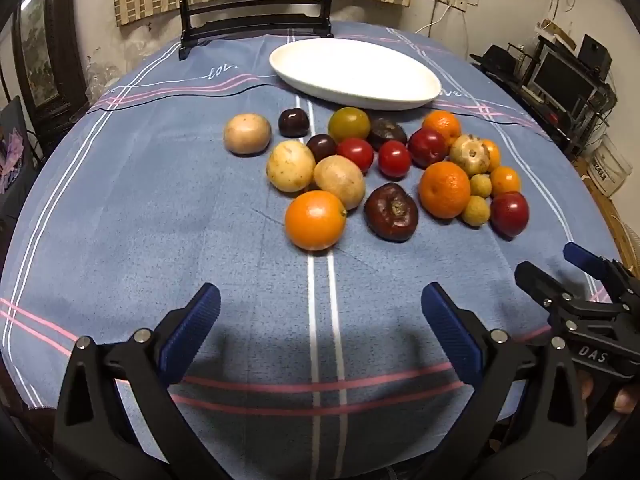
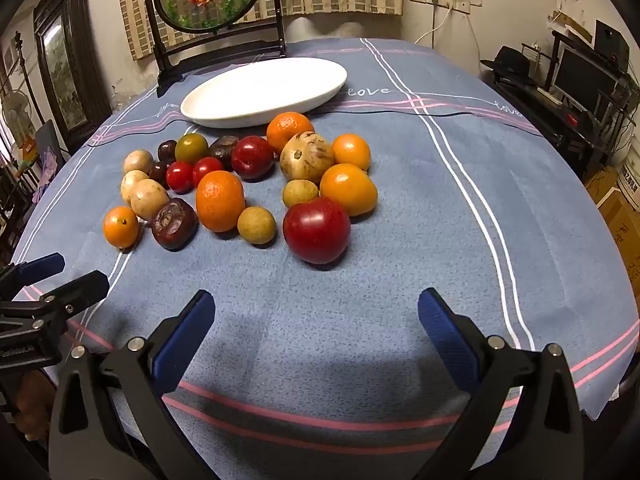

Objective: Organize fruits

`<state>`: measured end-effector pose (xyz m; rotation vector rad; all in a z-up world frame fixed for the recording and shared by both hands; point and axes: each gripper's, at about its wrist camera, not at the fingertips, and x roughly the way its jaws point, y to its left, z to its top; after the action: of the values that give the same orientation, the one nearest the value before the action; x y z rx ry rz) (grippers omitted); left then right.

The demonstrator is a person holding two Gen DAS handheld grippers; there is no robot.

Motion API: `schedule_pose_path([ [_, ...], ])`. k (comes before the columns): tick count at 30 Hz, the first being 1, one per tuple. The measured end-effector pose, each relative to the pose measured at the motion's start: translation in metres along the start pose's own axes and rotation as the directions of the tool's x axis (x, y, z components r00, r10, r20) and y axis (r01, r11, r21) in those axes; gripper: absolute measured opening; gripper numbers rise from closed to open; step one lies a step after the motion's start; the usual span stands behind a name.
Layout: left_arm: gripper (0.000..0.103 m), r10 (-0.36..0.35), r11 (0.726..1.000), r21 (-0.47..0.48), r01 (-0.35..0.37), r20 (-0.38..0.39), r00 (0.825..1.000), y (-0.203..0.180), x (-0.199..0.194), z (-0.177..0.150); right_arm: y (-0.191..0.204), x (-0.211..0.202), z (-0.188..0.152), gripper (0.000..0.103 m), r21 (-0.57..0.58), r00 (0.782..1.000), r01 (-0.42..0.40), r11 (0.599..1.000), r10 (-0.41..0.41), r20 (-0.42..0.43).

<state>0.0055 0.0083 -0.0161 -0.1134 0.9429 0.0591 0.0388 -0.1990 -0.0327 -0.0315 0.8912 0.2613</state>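
The left hand-held gripper (image 1: 320, 320) hovers over the near part of the desk (image 1: 140, 220), its blue-padded fingers (image 1: 192, 332) spread wide with nothing between them. At the right edge the right hand-held gripper (image 1: 560, 268) reaches in, its fingers also apart. A blue cloth with white and pink stripes covers the desk. On it a cluster of fruit lies loose: an orange (image 1: 315, 220) nearest, a wrinkled dark fruit (image 1: 391, 212) just to its right, three pale yellow round fruits (image 1: 291, 166) to the left, and red ones (image 1: 394, 159) mid-pile. Beyond the pile sits a white oval plate (image 1: 356, 74) with nothing on it.
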Motion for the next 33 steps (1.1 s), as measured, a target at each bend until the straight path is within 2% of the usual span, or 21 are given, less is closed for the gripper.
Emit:
schedule_pose_path([
  [33,0.101,0.02,1.0,-0.002,-0.02,-0.01,1.0,-0.0023,0.0081,0.0012,-0.0032,0.006,0.0024,0.102,-0.004,1.0,-0.002,1.0,0.002,-0.021],
])
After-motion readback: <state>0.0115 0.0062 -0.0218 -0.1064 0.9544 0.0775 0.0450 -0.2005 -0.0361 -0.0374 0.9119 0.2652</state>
